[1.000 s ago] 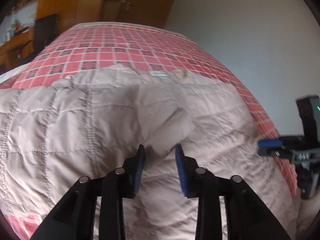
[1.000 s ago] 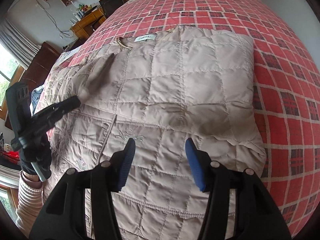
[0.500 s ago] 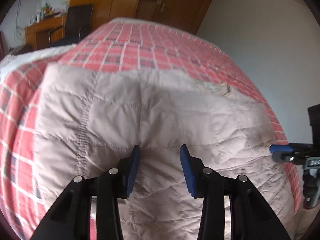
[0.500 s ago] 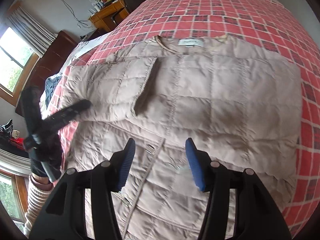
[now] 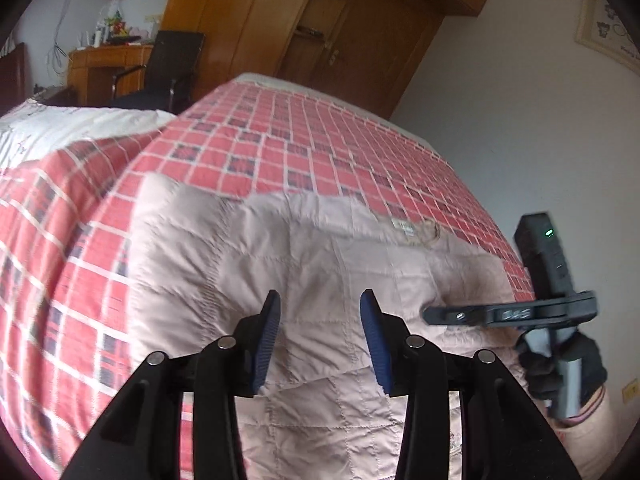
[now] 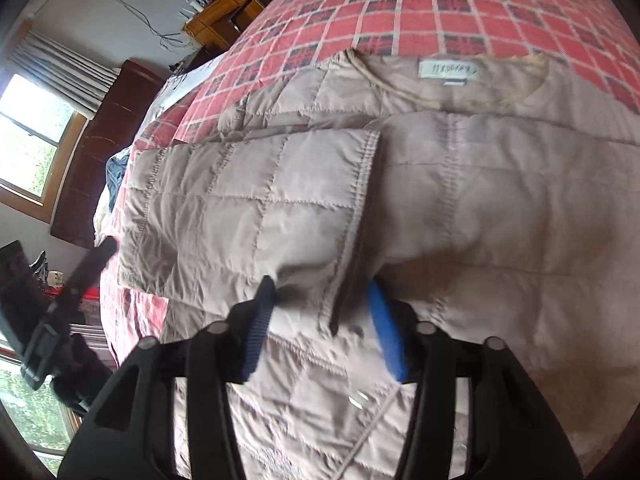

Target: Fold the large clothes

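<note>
A beige quilted jacket (image 5: 304, 280) lies flat on a bed with a red checked cover (image 5: 280, 140). Its neck label (image 6: 448, 71) faces up at the far end. One sleeve (image 6: 248, 200) is folded across the chest, cuff edge toward the middle. My left gripper (image 5: 316, 328) hovers open over the jacket's left part, nothing between its blue pads. My right gripper (image 6: 320, 320) is open low over the folded sleeve's cuff, fabric lying between the fingers. The right gripper (image 5: 500, 314) also shows in the left wrist view, held by a gloved hand (image 5: 560, 364).
A wooden wardrobe (image 5: 320, 24), a desk (image 5: 104, 64) and a black chair (image 5: 168, 64) stand beyond the bed. A white wall (image 5: 520, 120) runs along its right side. A window (image 6: 24, 152) and dark headboard (image 6: 100, 152) are on the left, with clothes (image 6: 118, 172) piled nearby.
The sleeve was laid across the chest and let go by the left gripper, which drew back to the left. My right gripper moved forward and down to the sleeve's cuff.
</note>
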Tool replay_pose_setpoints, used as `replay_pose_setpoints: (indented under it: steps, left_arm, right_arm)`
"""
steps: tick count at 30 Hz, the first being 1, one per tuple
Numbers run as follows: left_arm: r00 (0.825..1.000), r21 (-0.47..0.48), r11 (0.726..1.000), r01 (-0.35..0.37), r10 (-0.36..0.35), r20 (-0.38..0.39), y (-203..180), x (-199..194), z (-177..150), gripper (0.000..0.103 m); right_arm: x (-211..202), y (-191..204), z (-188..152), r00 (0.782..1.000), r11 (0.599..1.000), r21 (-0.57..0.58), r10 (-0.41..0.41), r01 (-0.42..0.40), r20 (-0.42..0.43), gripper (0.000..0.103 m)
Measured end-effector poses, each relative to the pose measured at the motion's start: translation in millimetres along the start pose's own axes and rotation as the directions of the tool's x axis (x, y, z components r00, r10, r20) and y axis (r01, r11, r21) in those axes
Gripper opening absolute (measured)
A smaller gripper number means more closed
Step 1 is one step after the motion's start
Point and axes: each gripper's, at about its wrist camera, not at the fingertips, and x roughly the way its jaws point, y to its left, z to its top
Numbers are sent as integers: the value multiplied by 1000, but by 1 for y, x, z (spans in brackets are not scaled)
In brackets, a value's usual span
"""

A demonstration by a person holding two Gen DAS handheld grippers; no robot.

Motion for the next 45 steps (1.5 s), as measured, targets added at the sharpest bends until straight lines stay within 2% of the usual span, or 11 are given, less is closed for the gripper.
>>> replay_pose_setpoints:
  steps: [1,3,6,13,20,25,34,39,42,43,45]
  left_arm:
    - [1000,5,1000,-21,21,11,2,-3,3,42]
    - [998,2,998,-61,61,21,7,-8,9,43]
    - [997,-28,997,-72,73,19,16,-9,15,43]
    - [999,-25,999,-46,46,17,12,2,16,43]
    - [999,42,999,-26,28,-29,-14,36,10,43]
    - [996,90,995,-44,50,-70,-27,58,5,43]
    - [983,135,988,-82,102,-150,-22,93,-11,43]
    - [984,136,987,-89,109,-144,-25,81,-6,43]
    - [990,125,989,-79,93,-105,-30,60,0,43]
    - [992,123,989,-79,91,-90,-34,54,2,43]
    - [992,133,987,-88,99,-78,-42,50,5,43]
  right_arm:
    - [4,1,1,1000,1000,-8,-2,1,-3,34]
    - [5,3,0,1000,999,-32,-18,18,7,13]
    - [-14,2,-5,998,999,-45,-4,6,57,8]
    - [-102,-29,-16,972,999,-16,-36,41,233,7]
    - [-152,-80,-37,942,989,79,-140,122,304,6]
    - [-149,-115,-46,942,978,155,-179,139,285,6]
    - [-87,-147,-60,962,959,205,-228,195,149,7]
    - [-104,-137,-60,950,957,186,-255,222,181,15]
    - [-132,-122,-64,910,946,158,-316,282,270,16]
    - [-137,-116,-64,908,952,140,-303,273,290,16]
    - [-134,-109,-62,921,964,111,-265,243,286,16]
